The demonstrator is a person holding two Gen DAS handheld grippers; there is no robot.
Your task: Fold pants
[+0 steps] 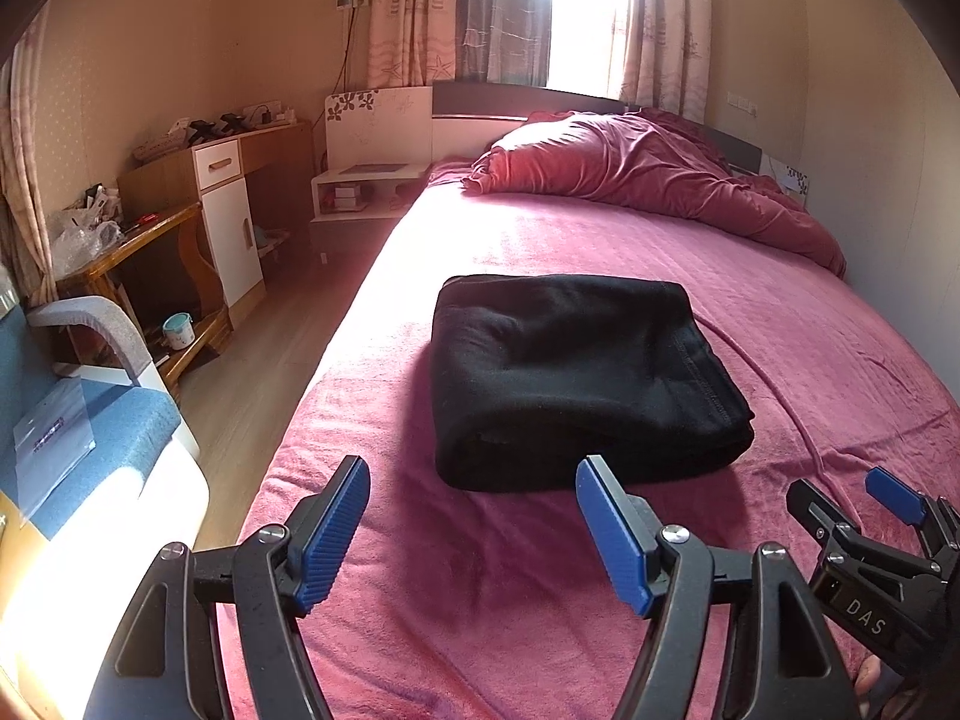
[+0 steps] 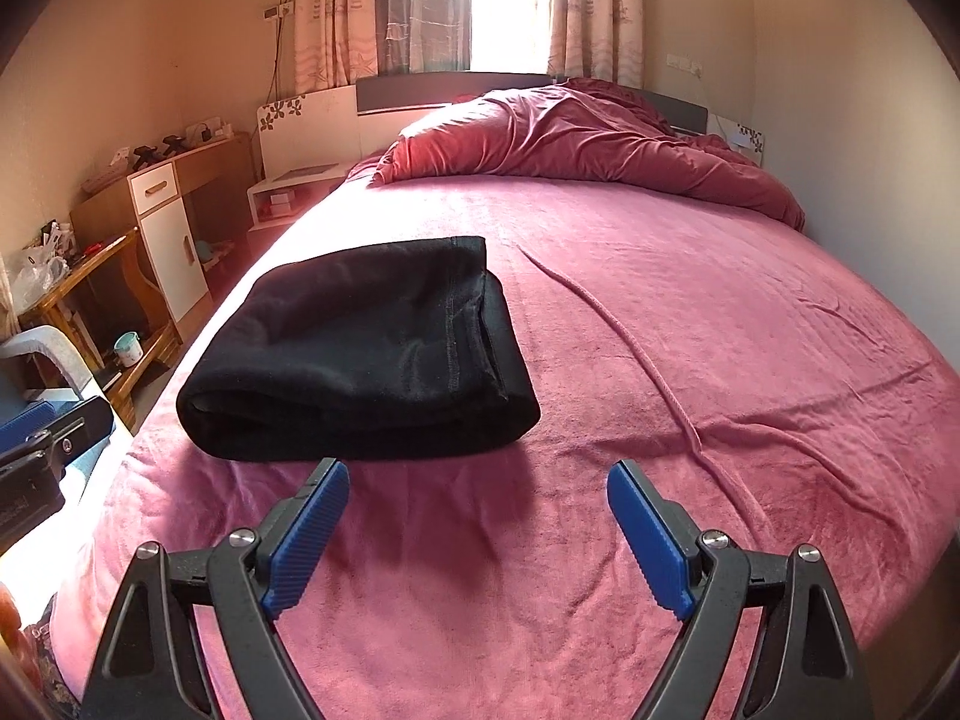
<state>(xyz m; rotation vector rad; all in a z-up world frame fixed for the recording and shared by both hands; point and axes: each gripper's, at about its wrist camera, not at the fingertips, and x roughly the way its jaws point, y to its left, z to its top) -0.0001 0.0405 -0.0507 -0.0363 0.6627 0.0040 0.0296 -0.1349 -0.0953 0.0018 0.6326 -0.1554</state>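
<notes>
Black pants (image 1: 585,381), folded into a compact stack, lie on the pink bed (image 1: 780,312) at 12 o'clock from my left tongs (image 1: 474,531) and 11 o'clock from my right tongs (image 2: 479,534). Both tongs are spread wide, holding nothing, apart from the cloth.
</notes>
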